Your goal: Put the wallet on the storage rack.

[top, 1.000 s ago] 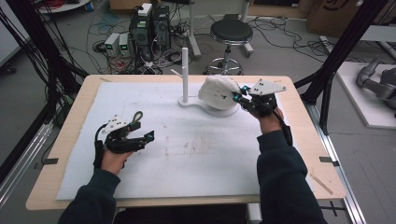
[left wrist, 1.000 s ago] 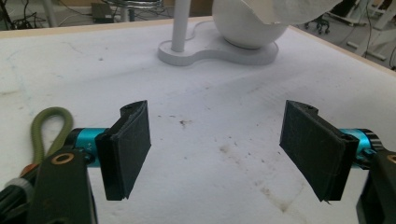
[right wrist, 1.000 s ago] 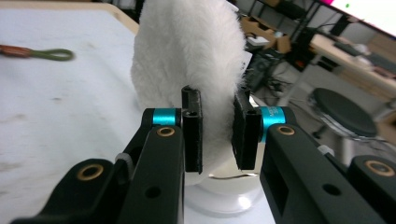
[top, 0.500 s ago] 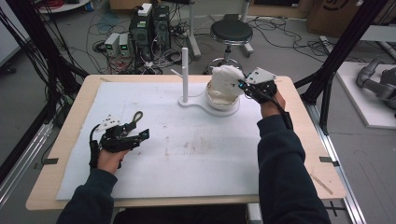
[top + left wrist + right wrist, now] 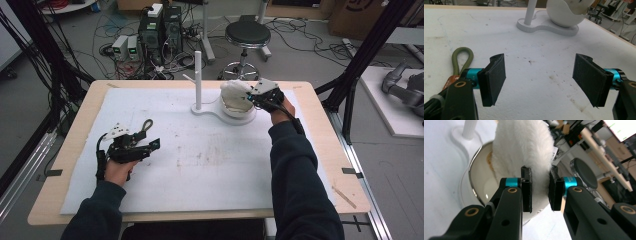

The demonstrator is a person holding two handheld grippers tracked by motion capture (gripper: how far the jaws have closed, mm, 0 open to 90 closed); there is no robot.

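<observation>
Right gripper [image 5: 539,190] has its jaws pinched nearly closed on the white fluffy pad [image 5: 522,152], which we're holding over the bowl [image 5: 239,107] on the stand [image 5: 200,107]; left gripper [image 5: 539,80] sits wide open and empty on the table [image 5: 75,165]. Risk as we see it: the grip is only on the pad's soft edge, so dragging against the bowl rim could pull it out or shift the bowl. The pad's long axis runs away from the jaws, into the bowl.

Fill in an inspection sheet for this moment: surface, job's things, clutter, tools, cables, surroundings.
Surface: white mat on a wooden table, faint stains.
Job's things: white fluffy cloth held over the bowl on a white stand.
Clutter: olive cord loop by the left tool.
Tools: left tool open, nothing between its jaws; right tool shut on the cloth.
Cables: tangled on the floor beyond the table.
Surroundings: stool, electronics boxes.
</observation>
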